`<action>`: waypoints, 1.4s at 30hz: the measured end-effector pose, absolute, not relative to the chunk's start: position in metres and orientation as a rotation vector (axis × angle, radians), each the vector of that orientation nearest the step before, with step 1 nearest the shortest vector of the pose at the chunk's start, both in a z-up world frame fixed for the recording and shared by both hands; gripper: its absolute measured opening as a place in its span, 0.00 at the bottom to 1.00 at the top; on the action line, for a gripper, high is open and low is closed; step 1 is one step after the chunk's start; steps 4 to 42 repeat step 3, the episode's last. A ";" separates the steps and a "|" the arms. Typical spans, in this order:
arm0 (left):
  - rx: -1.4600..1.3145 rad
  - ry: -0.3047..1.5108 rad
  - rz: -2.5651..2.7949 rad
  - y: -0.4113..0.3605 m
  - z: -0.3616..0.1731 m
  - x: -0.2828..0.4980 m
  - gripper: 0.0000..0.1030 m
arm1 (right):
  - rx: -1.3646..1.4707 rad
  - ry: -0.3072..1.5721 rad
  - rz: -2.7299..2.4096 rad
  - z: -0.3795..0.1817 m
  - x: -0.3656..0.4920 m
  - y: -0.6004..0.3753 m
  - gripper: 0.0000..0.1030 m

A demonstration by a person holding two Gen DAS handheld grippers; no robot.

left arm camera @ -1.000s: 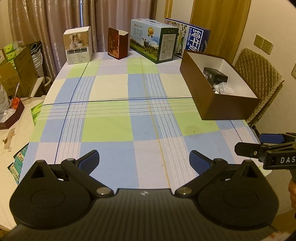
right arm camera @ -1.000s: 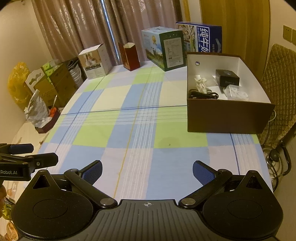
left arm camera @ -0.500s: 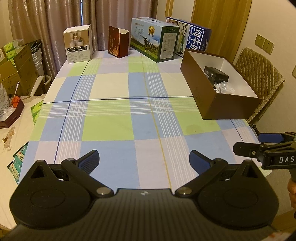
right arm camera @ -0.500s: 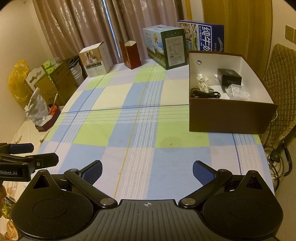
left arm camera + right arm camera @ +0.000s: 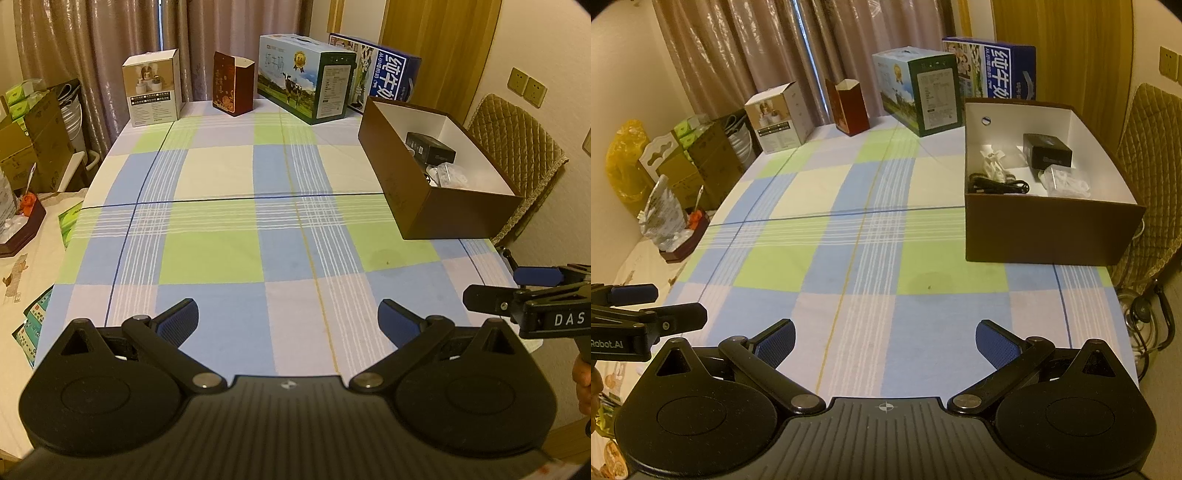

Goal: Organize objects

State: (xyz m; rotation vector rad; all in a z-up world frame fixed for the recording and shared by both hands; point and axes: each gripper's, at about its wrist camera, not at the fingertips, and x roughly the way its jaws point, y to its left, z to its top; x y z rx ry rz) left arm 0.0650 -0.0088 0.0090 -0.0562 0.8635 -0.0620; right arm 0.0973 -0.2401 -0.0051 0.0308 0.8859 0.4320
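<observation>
A brown open box (image 5: 454, 214) (image 5: 1049, 232) stands at the right side of the checked tablecloth. Inside it lie a small black box (image 5: 1047, 150) (image 5: 430, 148), a black cable (image 5: 997, 185), a white clip-like piece (image 5: 991, 162) and a clear bag of white parts (image 5: 1065, 181) (image 5: 448, 175). My left gripper (image 5: 288, 317) is open and empty above the near table edge. My right gripper (image 5: 884, 338) is open and empty, also near the front edge. Each gripper shows from the side in the other's view, the right (image 5: 517, 291) and the left (image 5: 653, 306).
At the far edge stand a white carton (image 5: 153, 90), a dark red carton (image 5: 232, 85), a green milk box (image 5: 304, 79) and a blue milk box (image 5: 384, 72). A quilted chair (image 5: 517, 147) is right of the table. Cardboard boxes and clutter (image 5: 694, 162) sit left.
Both views have shifted slightly, as if both grippers drew back and tilted a little. Both stay open and empty. Nothing on the table moved.
</observation>
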 end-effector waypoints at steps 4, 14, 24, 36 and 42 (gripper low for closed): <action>-0.053 0.864 -0.063 -0.012 0.008 0.068 0.99 | 0.031 0.888 0.432 -0.006 0.099 -0.241 0.98; -0.053 0.864 -0.063 -0.012 0.008 0.068 0.99 | 0.031 0.888 0.432 -0.006 0.099 -0.241 0.98; -0.053 0.864 -0.063 -0.012 0.008 0.068 0.99 | 0.031 0.888 0.432 -0.006 0.099 -0.241 0.98; -0.053 0.864 -0.063 -0.012 0.008 0.068 0.99 | 0.031 0.888 0.432 -0.006 0.099 -0.241 0.98; -0.053 0.864 -0.063 -0.012 0.008 0.068 0.99 | 0.031 0.888 0.432 -0.006 0.099 -0.241 0.98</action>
